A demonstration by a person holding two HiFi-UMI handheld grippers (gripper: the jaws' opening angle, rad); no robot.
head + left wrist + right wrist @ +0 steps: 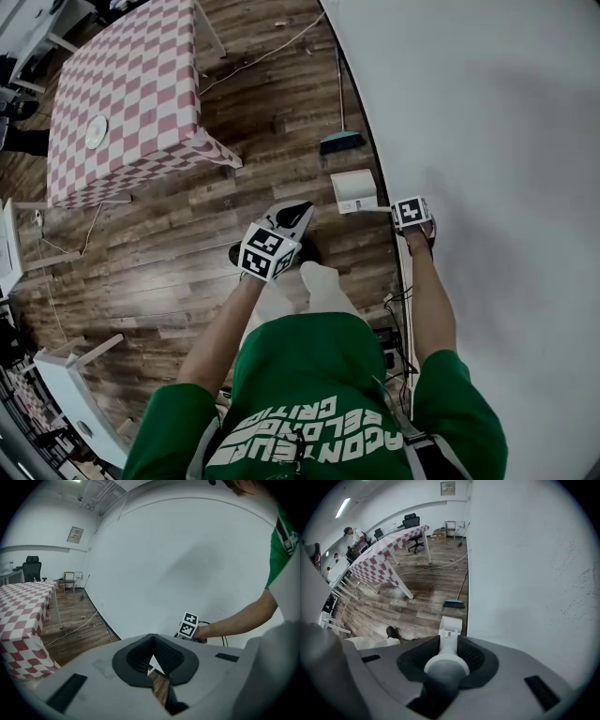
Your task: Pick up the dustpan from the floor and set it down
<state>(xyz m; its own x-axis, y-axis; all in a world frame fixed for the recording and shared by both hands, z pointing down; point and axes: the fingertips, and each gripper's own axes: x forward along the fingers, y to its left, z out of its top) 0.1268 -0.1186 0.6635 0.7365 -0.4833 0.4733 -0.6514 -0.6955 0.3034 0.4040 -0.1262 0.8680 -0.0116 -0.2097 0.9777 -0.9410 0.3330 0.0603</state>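
The white dustpan hangs low by the foot of the white wall, and whether it touches the wood floor I cannot tell. Its handle runs right into my right gripper, which is shut on it. In the right gripper view the round handle fills the space between the jaws, and the pan shows below them. My left gripper hovers over the floor left of the dustpan. Its jaws are together and hold nothing.
A broom with a teal head leans on the wall just beyond the dustpan. A table with a red-checked cloth stands at the far left. A cable runs over the floor, and white furniture stands at the near left.
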